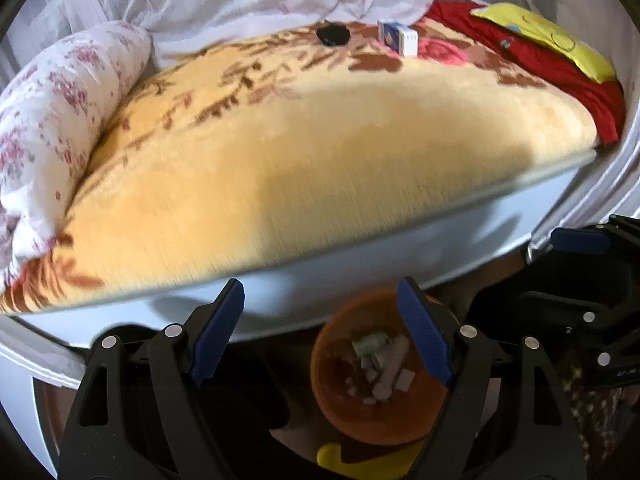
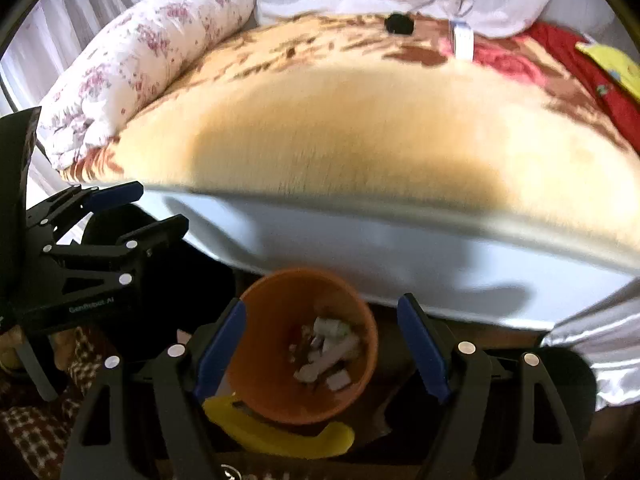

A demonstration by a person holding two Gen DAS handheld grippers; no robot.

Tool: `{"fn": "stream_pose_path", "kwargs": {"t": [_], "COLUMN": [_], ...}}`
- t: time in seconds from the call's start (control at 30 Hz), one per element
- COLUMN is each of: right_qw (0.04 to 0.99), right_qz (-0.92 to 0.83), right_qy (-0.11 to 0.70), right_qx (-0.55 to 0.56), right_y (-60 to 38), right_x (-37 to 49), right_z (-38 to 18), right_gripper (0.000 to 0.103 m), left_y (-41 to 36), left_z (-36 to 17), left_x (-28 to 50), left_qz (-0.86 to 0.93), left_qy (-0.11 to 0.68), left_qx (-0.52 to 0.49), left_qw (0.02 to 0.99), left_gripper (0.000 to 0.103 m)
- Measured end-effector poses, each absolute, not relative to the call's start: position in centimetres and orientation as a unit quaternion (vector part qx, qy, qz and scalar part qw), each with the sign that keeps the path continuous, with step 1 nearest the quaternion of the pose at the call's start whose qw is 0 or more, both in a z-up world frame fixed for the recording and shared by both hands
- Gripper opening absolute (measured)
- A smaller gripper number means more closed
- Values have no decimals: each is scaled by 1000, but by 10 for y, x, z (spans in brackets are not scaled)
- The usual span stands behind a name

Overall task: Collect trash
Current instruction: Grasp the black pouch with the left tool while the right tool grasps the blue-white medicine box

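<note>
An orange bin [image 1: 334, 384] stands on the dark floor by the bed, with several pale scraps of trash [image 1: 380, 360] in its bottom. My left gripper [image 1: 320, 332] hangs above and left of the bin, open, with nothing between its blue pads. My right gripper [image 2: 320, 344] is open straight over the same bin [image 2: 272, 320], and the trash [image 2: 328, 348] shows through the gap. Each gripper appears at the edge of the other's view. A small white and blue box [image 1: 398, 38] and a black object [image 1: 332, 34] lie at the far side of the bed.
The bed carries a yellow flowered blanket [image 1: 320, 152], and its white side panel [image 1: 360, 268] rises just behind the bin. A floral bolster [image 1: 60, 112] lies on the left, red and yellow cloth [image 1: 520, 52] on the right. A yellow curved piece [image 2: 276, 432] sits below the bin.
</note>
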State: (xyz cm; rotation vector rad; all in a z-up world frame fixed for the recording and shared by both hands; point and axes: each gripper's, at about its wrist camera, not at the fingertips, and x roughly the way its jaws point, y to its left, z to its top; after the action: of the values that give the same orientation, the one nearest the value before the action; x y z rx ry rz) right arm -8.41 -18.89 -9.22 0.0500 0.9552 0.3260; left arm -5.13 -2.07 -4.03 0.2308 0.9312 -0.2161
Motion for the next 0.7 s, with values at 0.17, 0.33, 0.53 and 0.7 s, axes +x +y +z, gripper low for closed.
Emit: {"fn": "stream_pose_path", "kwargs": {"t": [0.17, 0.33, 0.53, 0.7], "right_qw": [904, 924, 938, 931], "right_qz": [122, 90, 23, -2], "right_qy": [409, 372, 343, 361], "right_qx": [17, 26, 35, 60], "right_y": [-208, -236, -280, -303], "right_x": [-57, -15, 67, 156], "right_z": [-64, -48, -38, -35], "right_gripper": [81, 83, 86, 86], "left_y": [-26, -33, -41, -49], "left_z": [-25, -16, -12, -12], "left_x": [-24, 6, 43, 66], "left_qz": [-99, -94, -96, -104], "left_qy": [427, 413, 407, 404], "left_qx": [108, 105, 94, 85], "left_qw": [892, 900, 903, 905], "left_gripper": [77, 77, 77, 77]}}
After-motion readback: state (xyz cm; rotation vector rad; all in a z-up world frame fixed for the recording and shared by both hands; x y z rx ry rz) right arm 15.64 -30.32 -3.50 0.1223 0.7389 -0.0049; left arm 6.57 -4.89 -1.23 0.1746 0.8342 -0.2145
